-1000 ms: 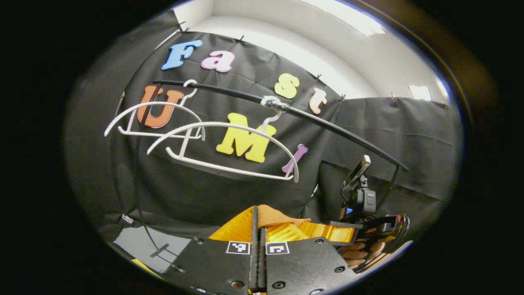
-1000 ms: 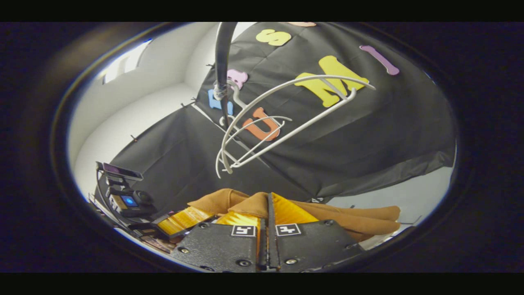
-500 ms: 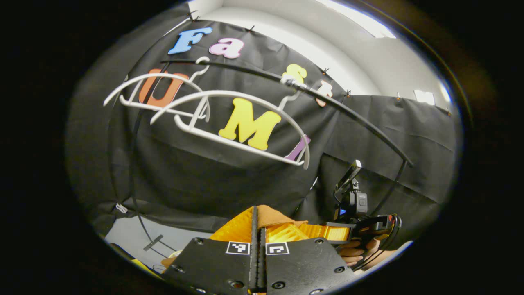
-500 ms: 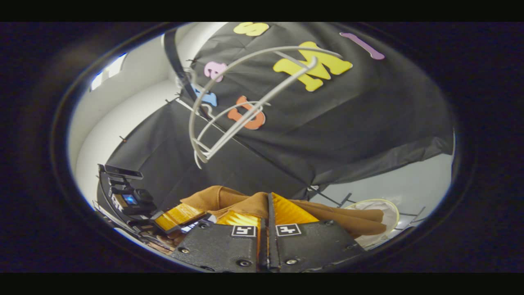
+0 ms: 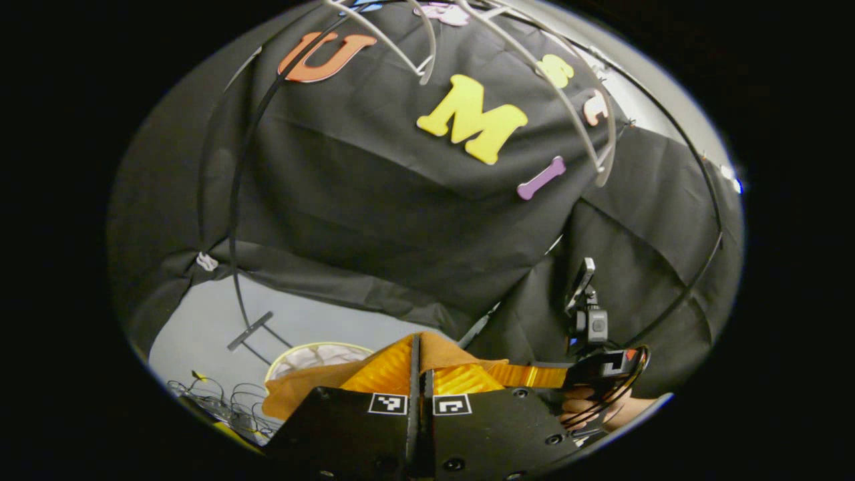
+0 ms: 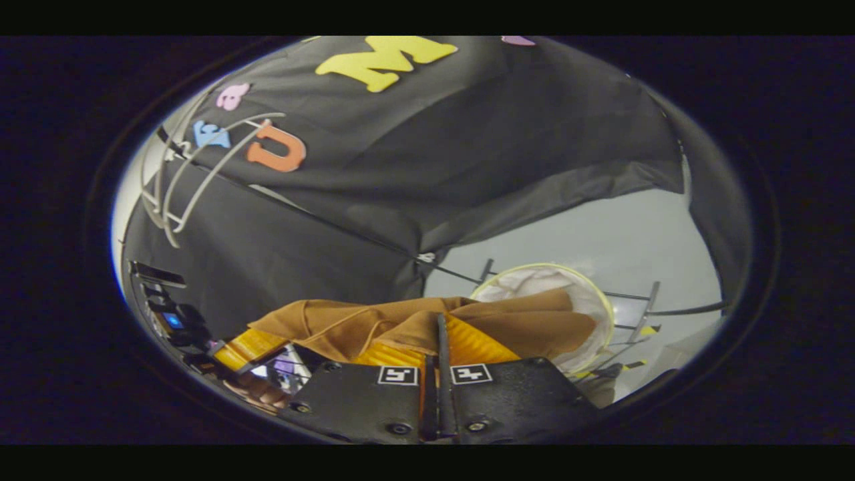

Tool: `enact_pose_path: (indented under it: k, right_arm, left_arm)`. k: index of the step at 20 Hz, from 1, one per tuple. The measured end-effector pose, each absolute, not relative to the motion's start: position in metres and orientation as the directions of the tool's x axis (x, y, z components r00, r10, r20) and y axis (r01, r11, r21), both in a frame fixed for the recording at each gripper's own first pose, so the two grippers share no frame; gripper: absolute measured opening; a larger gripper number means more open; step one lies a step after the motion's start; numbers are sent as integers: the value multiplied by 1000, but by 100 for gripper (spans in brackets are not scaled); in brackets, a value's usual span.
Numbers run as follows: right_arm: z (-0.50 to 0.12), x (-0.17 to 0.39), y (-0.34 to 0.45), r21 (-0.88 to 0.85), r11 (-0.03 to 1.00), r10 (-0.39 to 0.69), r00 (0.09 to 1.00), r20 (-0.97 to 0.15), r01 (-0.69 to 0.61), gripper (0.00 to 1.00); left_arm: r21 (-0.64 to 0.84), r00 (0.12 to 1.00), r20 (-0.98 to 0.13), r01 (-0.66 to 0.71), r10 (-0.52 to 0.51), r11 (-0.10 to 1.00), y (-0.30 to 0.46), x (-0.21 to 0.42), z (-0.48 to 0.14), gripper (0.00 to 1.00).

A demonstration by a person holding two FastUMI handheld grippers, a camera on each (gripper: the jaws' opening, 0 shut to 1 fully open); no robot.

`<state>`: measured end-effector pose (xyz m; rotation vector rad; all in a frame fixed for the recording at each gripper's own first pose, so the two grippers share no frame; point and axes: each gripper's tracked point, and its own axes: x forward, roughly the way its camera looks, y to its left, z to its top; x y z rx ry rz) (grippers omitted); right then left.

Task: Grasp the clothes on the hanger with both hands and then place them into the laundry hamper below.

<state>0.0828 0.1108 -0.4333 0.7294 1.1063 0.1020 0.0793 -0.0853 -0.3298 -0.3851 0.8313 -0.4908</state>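
Room's pretty tight overhead: the white hangers (image 5: pixel 588 127) hang off the black rail (image 5: pixel 695 200) up top, well apart from both tongs. Lower down, the hamper (image 6: pixel 604 304) mouth is partly covered by the brown garment (image 6: pixel 528 321) draped across its near rim, so only the far part of the opening is free. Black rack legs (image 6: pixel 651 297) and loose cables (image 5: pixel 227 401) crowd the floor (image 6: pixel 601 234) beside it.
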Motion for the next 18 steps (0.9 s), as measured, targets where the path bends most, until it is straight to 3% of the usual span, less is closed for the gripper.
enact_pose_path:
  k: [1,3,4,5,6,7,8,11,12,13,14,17,18]
  right_arm:
    - [-444,79,107,542,791,394,442,-806,282,0]
    - [-465,71,99,439,849,321,373,-870,293,2]
    - [-468,66,94,398,873,296,345,-891,280,14]
    - [-470,65,93,376,889,278,343,-897,262,35]
    - [-471,65,87,345,905,250,343,-905,250,41]
    - [-468,66,82,315,919,223,347,-911,237,53]
    - [-465,68,76,286,931,196,354,-914,225,56]
    - [-446,70,68,249,945,152,393,-907,211,61]
    - [-440,70,62,236,948,133,408,-903,214,67]
    - [-433,65,53,218,951,108,424,-899,218,80]
    - [-425,63,45,198,954,81,443,-893,225,85]
    - [-383,55,35,179,955,31,523,-852,235,85]
    - [-368,53,34,179,955,18,555,-832,238,85]
  left_arm:
    - [-475,553,-642,256,-531,842,-91,76,-343,0]
    - [-395,485,-744,235,-460,888,-88,64,-377,0]
    - [-346,430,-800,236,-417,908,-84,55,-387,0]
    - [-305,415,-826,241,-382,921,-81,49,-392,17]
    - [-281,406,-839,250,-363,927,-80,43,-398,18]
    - [-268,392,-849,260,-355,928,-79,41,-402,26]
    - [-251,389,-856,264,-341,931,-79,39,-401,26]
    - [-226,394,-862,266,-320,937,-70,35,-402,65]
    - [-219,405,-859,261,-313,940,-70,35,-396,78]
    - [-214,414,-857,255,-306,943,-67,35,-390,90]
    - [-209,420,-855,254,-303,944,-66,34,-385,82]
    - [-184,463,-837,264,-292,947,-60,40,-366,100]
    - [-182,480,-826,270,-296,946,-59,41,-358,95]
